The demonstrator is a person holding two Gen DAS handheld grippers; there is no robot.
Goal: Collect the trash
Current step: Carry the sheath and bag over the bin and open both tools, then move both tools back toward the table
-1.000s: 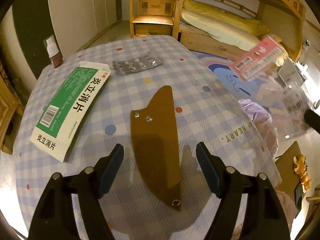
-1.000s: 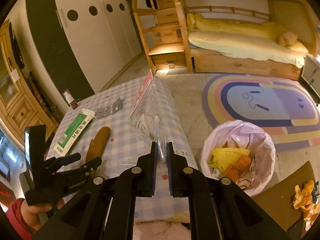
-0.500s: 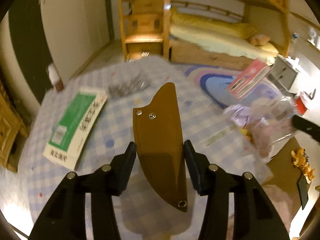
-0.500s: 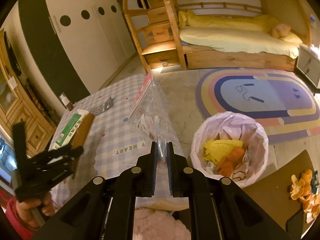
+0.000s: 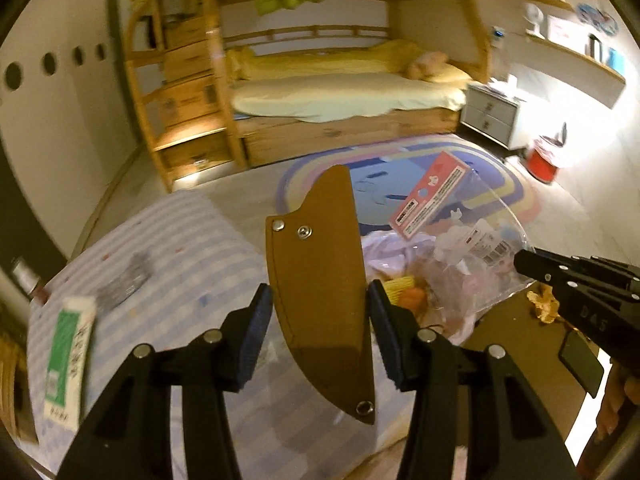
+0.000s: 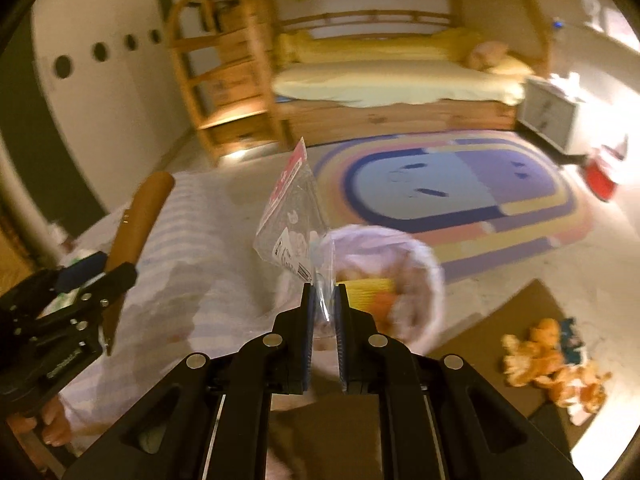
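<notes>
My left gripper [image 5: 320,312] is shut on a brown leather sheath [image 5: 318,280] and holds it lifted above the checked table [image 5: 180,264]. It also shows in the right wrist view [image 6: 138,220]. My right gripper [image 6: 323,312] is shut on a clear plastic bag with a red header card [image 6: 294,216], held above the white-lined trash bin [image 6: 416,256]. The bag also shows in the left wrist view [image 5: 460,220]. The bin holds yellow and orange waste [image 6: 368,288].
A green and white medicine box [image 5: 66,356] and a blister pack [image 5: 124,286] lie on the table, with a small bottle [image 5: 26,282] at its far left edge. A rug [image 6: 460,184], bunk bed [image 5: 344,88] and brown mat with soft toys [image 6: 552,356] surround it.
My left gripper closed on the sheath, lifted it off the table and swung right toward the bin. My right gripper carried the plastic bag to above the bin.
</notes>
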